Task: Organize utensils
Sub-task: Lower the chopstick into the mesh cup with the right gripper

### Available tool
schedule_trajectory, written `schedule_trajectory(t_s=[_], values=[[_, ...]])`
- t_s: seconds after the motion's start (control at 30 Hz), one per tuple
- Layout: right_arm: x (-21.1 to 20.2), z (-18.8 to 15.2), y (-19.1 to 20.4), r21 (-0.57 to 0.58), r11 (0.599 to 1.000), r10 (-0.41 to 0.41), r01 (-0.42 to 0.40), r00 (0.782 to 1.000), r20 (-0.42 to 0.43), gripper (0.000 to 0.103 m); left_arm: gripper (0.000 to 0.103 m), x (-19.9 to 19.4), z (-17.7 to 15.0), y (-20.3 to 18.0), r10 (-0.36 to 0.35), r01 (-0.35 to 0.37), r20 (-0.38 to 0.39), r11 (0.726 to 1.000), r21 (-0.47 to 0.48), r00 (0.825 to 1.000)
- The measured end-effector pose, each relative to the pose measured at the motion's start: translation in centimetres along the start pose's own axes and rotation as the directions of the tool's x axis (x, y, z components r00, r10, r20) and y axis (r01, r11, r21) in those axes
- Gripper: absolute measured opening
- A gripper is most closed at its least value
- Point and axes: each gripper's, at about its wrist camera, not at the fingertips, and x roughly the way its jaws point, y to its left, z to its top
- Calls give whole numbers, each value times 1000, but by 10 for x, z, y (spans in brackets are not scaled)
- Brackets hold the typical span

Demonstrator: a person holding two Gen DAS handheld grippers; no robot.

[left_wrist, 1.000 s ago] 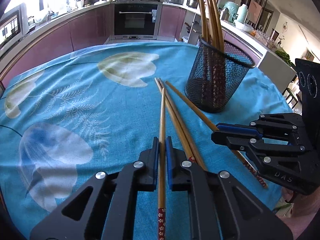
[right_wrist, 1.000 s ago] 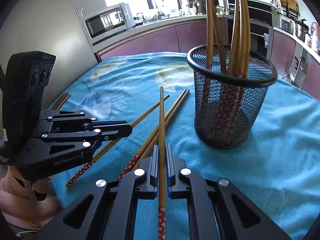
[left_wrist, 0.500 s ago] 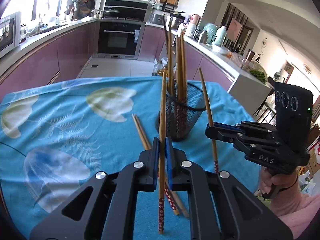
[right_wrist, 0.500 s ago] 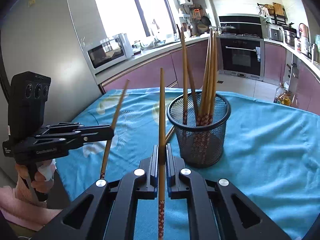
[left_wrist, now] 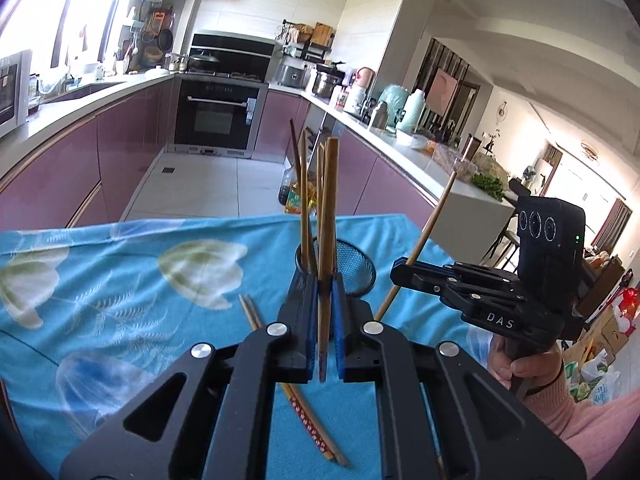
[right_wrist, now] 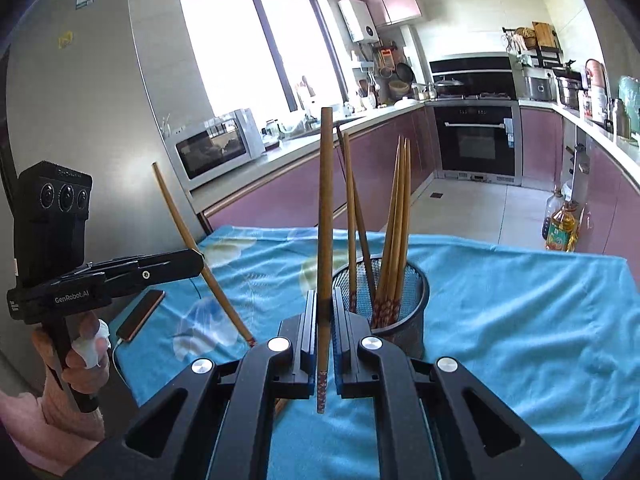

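Both grippers, left gripper and right gripper, each clamped on one chopstick, have lifted them off the table, now near-upright beside the mesh holder; insertion comes next.

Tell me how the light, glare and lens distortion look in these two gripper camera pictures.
Left wrist view: daylight blows out the window at upper left, the counter edge bows from fisheye curving, and corners go black. Right wrist view: the window is washed white, the refrigerator leans and bends, and the mesh holder stays sharp.
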Motion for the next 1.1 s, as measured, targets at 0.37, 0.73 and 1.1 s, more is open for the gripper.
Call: schedule_trajectory(t_s=[0.37, 0.73, 1.1], values=[[-24, 49, -5, -26, 1000, -8, 11, 994, 109, 6, 8, -4, 51, -14, -28, 28, 102, 1000, 0, 994], [-13, 66, -10, -21, 999, -28, 31, 990, 136, 6, 8, 6, 78, -27, -8, 4, 120, 999, 32, 993], [31, 48, -21, -11, 998, -70, 69, 997, -24, 6, 8, 55, 57, -31, 36, -32, -47, 997, 76, 998]])
